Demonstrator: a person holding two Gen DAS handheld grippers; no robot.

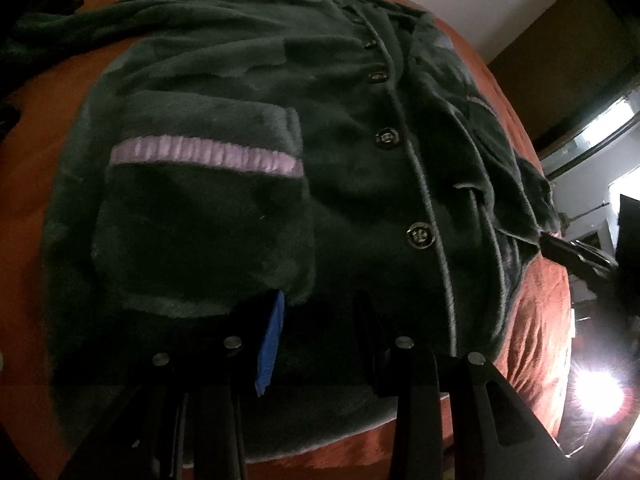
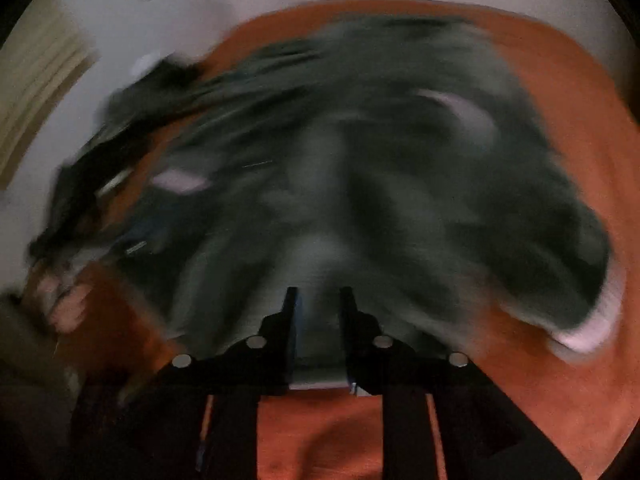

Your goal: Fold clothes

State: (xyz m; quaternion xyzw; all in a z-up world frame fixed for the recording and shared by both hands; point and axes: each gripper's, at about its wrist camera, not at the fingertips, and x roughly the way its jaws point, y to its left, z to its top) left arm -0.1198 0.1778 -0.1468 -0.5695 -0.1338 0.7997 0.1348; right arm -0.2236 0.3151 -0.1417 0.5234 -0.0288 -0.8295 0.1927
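A dark green fleece pyjama top (image 1: pixel 248 92) lies button side up on an orange bed cover (image 1: pixel 536 304). Its front has several buttons (image 1: pixel 420 235) and a pocket with a lilac band (image 1: pixel 208 154). My left gripper (image 1: pixel 320 304) is open just above the top's lower hem, with a blue pad on its left finger (image 1: pixel 272 344). In the right wrist view the picture is motion-blurred. My right gripper (image 2: pixel 318 300) has its fingers partly apart at the edge of the green top (image 2: pixel 360 168); I cannot tell whether cloth is between them. A lilac cuff (image 2: pixel 588 332) shows at the right.
A sleeve (image 1: pixel 80 28) trails off to the far left. The right gripper's black body (image 1: pixel 576 256) shows at the top's right edge. A bright light (image 1: pixel 600 400) glares at the right. The left hand (image 2: pixel 64 304) and a white wall (image 2: pixel 120 12) show at the left.
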